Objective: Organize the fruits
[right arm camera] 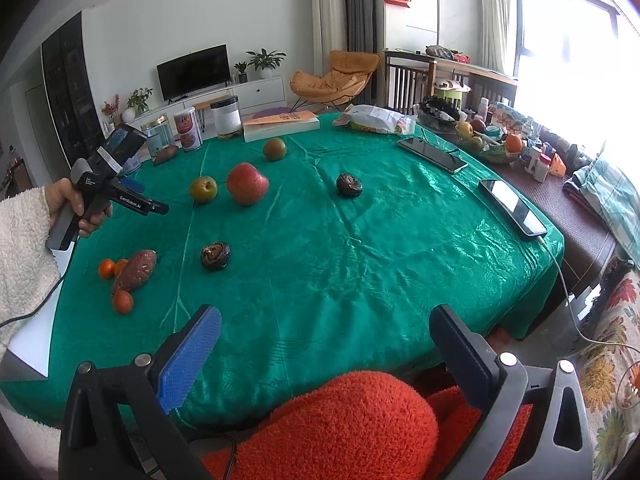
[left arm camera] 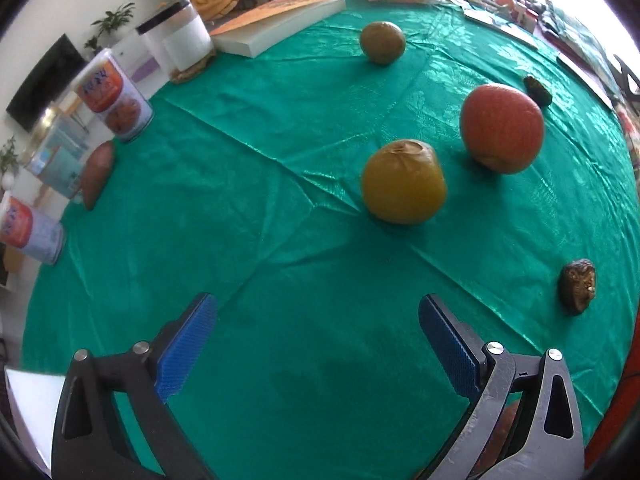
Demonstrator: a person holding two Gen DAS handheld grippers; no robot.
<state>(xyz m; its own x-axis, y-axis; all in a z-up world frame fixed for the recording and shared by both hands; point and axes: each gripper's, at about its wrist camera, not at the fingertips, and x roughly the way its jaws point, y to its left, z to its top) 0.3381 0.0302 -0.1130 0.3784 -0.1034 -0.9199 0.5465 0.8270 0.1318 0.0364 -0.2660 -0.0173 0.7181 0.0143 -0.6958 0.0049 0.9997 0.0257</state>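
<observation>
On the green tablecloth [right arm camera: 360, 248] lie a red apple [right arm camera: 247, 183] [left arm camera: 501, 128], a yellow-green fruit [right arm camera: 203, 189] [left arm camera: 403, 182], a greenish round fruit [right arm camera: 274, 149] [left arm camera: 382, 42] and two dark wrinkled fruits [right arm camera: 349, 185] [right arm camera: 215, 255]. A sweet potato [right arm camera: 134, 270] with small oranges [right arm camera: 122, 301] lies at the left. My left gripper [left arm camera: 318, 332] is open and empty, just short of the yellow-green fruit; it also shows in the right wrist view [right arm camera: 148, 200]. My right gripper [right arm camera: 326, 338] is open and empty over the table's near edge.
Tins [right arm camera: 187, 128], a jar [right arm camera: 226, 116], a book [right arm camera: 281, 125] and a snack bag [right arm camera: 376, 119] line the far edge. Two phones [right arm camera: 432, 154] [right arm camera: 514, 207] lie at the right, one with a cable. Another sweet potato [left arm camera: 97, 174] lies by the tins. An orange-red cushion [right arm camera: 344, 428] sits below.
</observation>
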